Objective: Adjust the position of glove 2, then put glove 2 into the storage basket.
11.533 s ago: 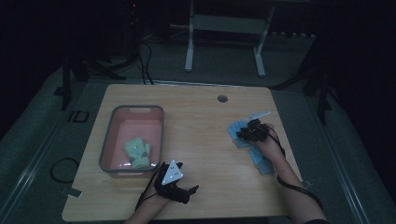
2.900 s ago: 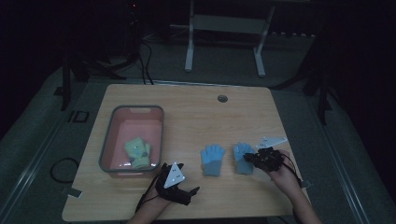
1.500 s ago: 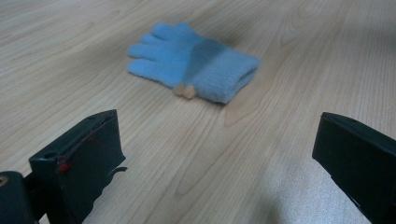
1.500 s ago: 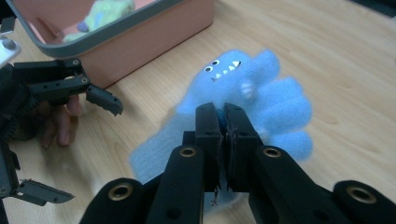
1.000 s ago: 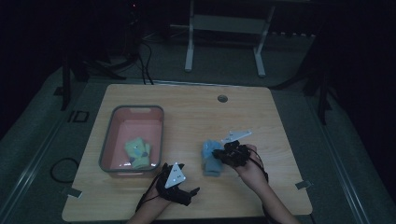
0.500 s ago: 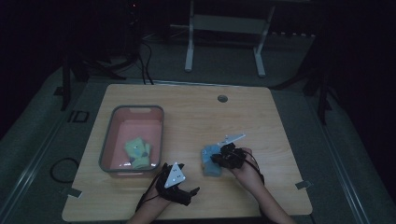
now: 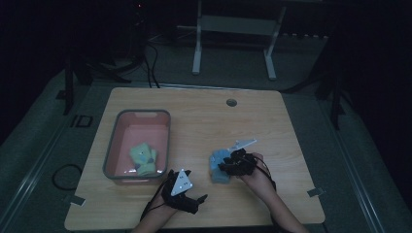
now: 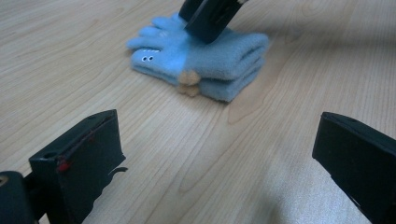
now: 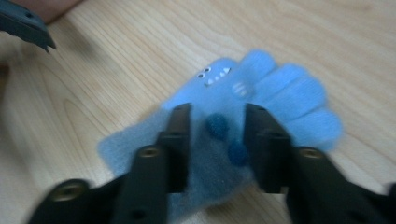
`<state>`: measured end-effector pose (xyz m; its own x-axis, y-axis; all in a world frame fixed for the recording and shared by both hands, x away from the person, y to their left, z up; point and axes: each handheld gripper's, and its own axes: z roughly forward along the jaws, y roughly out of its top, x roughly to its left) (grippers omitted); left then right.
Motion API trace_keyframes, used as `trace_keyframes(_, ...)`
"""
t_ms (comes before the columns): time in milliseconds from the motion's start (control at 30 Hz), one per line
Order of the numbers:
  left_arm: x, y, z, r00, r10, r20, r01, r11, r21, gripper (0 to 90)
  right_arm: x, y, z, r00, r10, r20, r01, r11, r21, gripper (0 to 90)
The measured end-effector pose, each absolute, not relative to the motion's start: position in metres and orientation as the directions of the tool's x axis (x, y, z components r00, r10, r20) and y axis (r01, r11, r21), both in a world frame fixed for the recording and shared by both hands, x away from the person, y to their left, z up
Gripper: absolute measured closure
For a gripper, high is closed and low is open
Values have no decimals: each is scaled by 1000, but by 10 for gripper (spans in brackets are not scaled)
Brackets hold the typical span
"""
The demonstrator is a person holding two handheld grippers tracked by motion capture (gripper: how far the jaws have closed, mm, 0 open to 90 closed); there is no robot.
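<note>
1. Seen from the high view: pale wooden table (image 7: 194, 116) with rounded corners, blue gloves (image 7: 219, 167) lying right of centre, toward the near edge, well apart from the grey-rimmed pink bin (image 7: 121, 141) at the left edge.
2. Shown there alone: a green glove (image 7: 143, 158) in the bin's near end, a round hole (image 7: 231, 102) near the far edge.
3. Revealed by the left gripper view: two fleecy gloves stacked flat (image 8: 205, 58), small white dot eyes on the top one, a tan knob at the fold.
4. Added by the right gripper view: fuzzy knit, stubby rounded fingers, a stitched toothy face, two dark blue pom-poms (image 9: 217, 123).
5. Right gripper (image 9: 217, 140): jaws just been opening, parted over the top glove, pads either side of the pom-poms, not squeezing.
6. Left gripper (image 8: 215, 154): jaws spread wide over bare wood near the near edge, nothing between.
</note>
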<state>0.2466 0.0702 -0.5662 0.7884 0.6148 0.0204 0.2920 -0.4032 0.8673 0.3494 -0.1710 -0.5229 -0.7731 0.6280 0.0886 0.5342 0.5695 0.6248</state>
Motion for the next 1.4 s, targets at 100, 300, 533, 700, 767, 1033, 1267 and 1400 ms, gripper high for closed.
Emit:
trace_keyframes(100, 247, 70, -566, 778, 628, 19, 299, -396, 868, 17, 348, -177, -517, -770, 631, 94, 526, 545, 652, 375)
trace_keyframes(300, 247, 70, -566, 788, 615, 23, 281, -394, 875, 18, 346, -186, -512, -787, 603, 128, 512, 524, 680, 152)
trace_keyframes(533, 244, 66, -557, 786, 615, 52, 255, -400, 880, 32, 344, -197, -507, -817, 574, 47, 428, 550, 717, 139)
trace_keyframes(700, 245, 63, -554, 801, 597, -38, 338, -399, 852, 34, 341, -208, -501, -812, 584, 7, 407, 558, 723, 138)
trace_keyframes(767, 245, 59, -551, 824, 563, -61, 346, -415, 841, 34, 341, -210, -500, -809, 588, 12, 414, 556, 720, 138)
trace_keyframes(1033, 248, 45, -547, 874, 486, 2, 268, -485, 832, 53, 344, -231, -491, -783, 615, 92, 477, 500, 723, 119)
trace_keyframes(1267, 256, 34, -546, 887, 458, 53, 226, -532, 816, 114, 347, -232, -486, -777, 612, 146, 496, 453, 741, 111)
trace_keyframes(1400, 263, 26, -552, 899, 429, 87, 191, -565, 803, 152, 351, -224, -490, -776, 614, 145, 507, 469, 723, 111)
